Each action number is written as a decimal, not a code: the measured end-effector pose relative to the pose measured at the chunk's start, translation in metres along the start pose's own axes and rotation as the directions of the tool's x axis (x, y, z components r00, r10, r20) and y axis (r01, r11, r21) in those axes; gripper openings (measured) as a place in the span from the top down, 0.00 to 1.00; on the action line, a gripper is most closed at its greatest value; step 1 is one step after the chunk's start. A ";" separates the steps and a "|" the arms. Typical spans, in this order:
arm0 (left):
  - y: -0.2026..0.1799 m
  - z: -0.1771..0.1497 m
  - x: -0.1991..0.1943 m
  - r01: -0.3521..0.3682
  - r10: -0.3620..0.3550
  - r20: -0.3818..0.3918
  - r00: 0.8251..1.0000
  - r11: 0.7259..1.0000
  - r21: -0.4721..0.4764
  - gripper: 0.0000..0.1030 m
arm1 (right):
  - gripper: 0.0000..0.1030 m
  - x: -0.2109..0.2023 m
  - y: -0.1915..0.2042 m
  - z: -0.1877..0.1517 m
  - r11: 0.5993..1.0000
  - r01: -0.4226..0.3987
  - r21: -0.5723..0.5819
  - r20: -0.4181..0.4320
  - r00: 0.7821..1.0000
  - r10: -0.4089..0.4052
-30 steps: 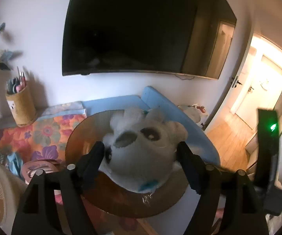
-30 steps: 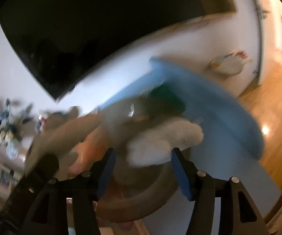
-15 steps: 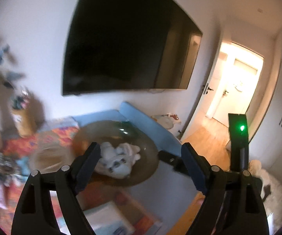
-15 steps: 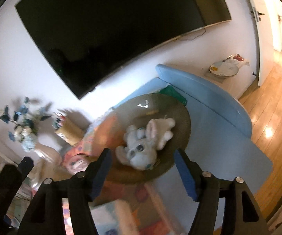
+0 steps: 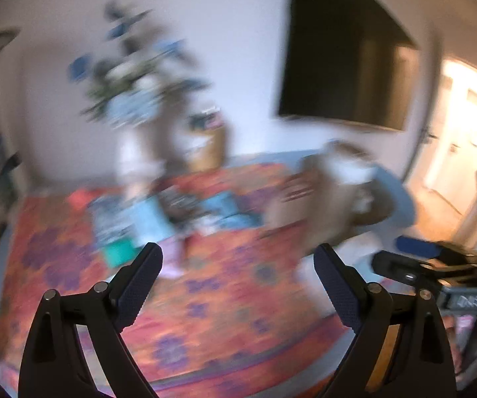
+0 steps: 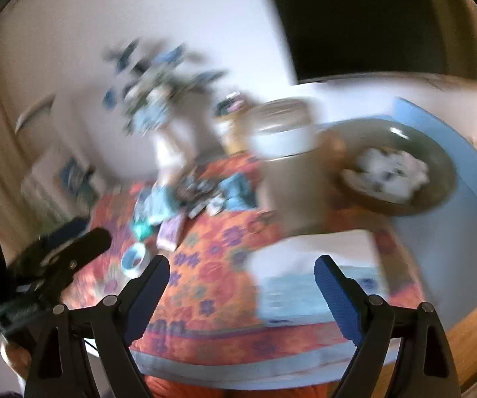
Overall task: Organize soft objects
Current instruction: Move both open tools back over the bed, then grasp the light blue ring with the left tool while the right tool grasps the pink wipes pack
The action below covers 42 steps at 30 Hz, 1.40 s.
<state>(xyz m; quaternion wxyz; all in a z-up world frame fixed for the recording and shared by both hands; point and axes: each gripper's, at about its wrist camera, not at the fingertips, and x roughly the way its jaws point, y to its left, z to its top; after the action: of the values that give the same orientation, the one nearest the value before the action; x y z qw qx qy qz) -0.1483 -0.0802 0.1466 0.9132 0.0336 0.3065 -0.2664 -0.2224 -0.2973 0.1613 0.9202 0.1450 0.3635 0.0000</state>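
Note:
Both views are motion-blurred. A white plush toy (image 6: 389,174) lies in a dark round bowl (image 6: 444,169) at the right end of the table; it shows as a pale smear (image 5: 349,174) in the left wrist view. My left gripper (image 5: 238,265) is open and empty above the orange floral tablecloth (image 5: 225,315). My right gripper (image 6: 241,277) is open and empty above the same cloth (image 6: 211,285), left of and nearer than the bowl. Each gripper shows at the edge of the other's view.
A heap of small blue and patterned items (image 6: 185,199) lies mid-table with a tape roll (image 6: 134,260) and a teal item (image 5: 119,252). A flower vase (image 5: 139,152), a pencil holder (image 5: 207,152) and a tall pale container (image 6: 284,159) stand behind. A TV (image 5: 347,69) hangs on the wall.
Both grippers have swung left and pulled back from the bowl; the plush toy stays in it. The left gripper, which held the toy a second ago, is open and empty.

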 end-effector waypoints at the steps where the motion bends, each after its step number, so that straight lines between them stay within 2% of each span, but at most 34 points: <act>1: 0.019 -0.005 0.001 -0.031 0.031 -0.011 0.999 0.999 -0.020 0.10 | 0.15 0.010 0.017 -0.001 0.999 0.003 -0.040 -0.018 1.000 -0.004; 6: 0.086 -0.025 0.012 -0.167 0.164 -0.057 0.985 0.984 -0.054 0.10 | 0.15 0.066 0.074 -0.006 0.989 -0.030 -0.144 -0.115 0.993 0.013; 10: 0.116 -0.045 0.038 -0.223 0.217 -0.145 0.965 0.974 -0.032 0.10 | 0.15 0.128 0.087 -0.009 0.994 -0.064 -0.091 -0.223 0.974 0.042; 13: 0.128 -0.055 0.057 -0.216 0.208 -0.176 0.962 0.976 -0.030 0.10 | 0.15 0.165 0.091 -0.006 0.997 -0.068 -0.045 -0.276 0.960 0.053; 16: 0.128 -0.060 0.078 -0.160 0.158 -0.198 0.967 0.987 0.003 0.10 | 0.15 0.194 0.091 0.002 0.999 -0.038 -0.014 -0.284 0.958 0.032; 21: 0.122 -0.069 0.102 -0.134 0.142 -0.219 0.965 0.990 0.053 0.10 | 0.15 0.229 0.089 0.011 0.997 -0.066 0.025 -0.283 0.956 0.071; 25: 0.128 -0.074 0.115 -0.154 0.155 -0.268 0.951 0.988 0.023 0.11 | 0.14 0.251 0.094 0.008 0.998 -0.053 0.030 -0.264 0.963 0.059; 29: 0.128 -0.074 0.115 -0.157 0.155 -0.270 0.950 0.988 0.014 0.10 | 0.14 0.261 0.106 0.010 0.999 -0.041 0.003 -0.214 0.976 0.040; 32: 0.128 -0.074 0.118 -0.159 0.158 -0.275 0.948 0.987 0.018 0.10 | 0.15 0.264 0.111 0.010 1.000 -0.002 -0.020 -0.190 0.982 -0.002; 34: 0.128 -0.074 0.120 -0.162 0.162 -0.285 0.945 0.986 0.022 0.10 | 0.25 0.263 0.112 0.010 0.999 0.013 -0.030 -0.177 0.984 -0.018; 36: 0.129 -0.073 0.123 -0.164 0.163 -0.291 0.943 0.986 0.022 0.10 | 0.52 0.261 0.115 0.009 0.999 -0.031 -0.041 -0.166 0.986 0.024; 37: 0.129 -0.073 0.123 -0.164 0.163 -0.289 0.943 0.986 0.021 0.10 | 0.56 0.259 0.119 0.008 0.997 -0.056 -0.060 -0.159 0.986 0.045; 38: 0.130 -0.073 0.122 -0.168 0.166 -0.284 0.944 0.986 0.018 0.11 | 0.60 0.257 0.121 0.006 0.996 -0.047 -0.079 -0.154 0.988 0.035; 40: 0.132 -0.073 0.120 -0.183 0.178 -0.272 0.946 0.983 0.007 0.14 | 0.60 0.255 0.127 0.004 0.994 -0.030 -0.107 -0.148 0.989 0.014; 41: 0.133 -0.073 0.120 -0.177 0.171 -0.270 0.948 0.984 0.001 0.24 | 0.60 0.255 0.127 0.003 0.993 -0.026 -0.113 -0.146 0.989 0.009; 42: 0.134 -0.073 0.120 -0.158 0.150 -0.273 0.950 0.987 -0.007 0.30 | 0.61 0.253 0.127 0.002 0.993 -0.025 -0.114 -0.145 0.989 0.008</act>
<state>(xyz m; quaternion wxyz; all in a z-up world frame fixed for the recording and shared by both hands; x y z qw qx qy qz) -0.0395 -0.0054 0.0042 0.8809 0.0806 0.4291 -0.1827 -0.0210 -0.1492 0.0276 0.8983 0.0940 0.4275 0.0393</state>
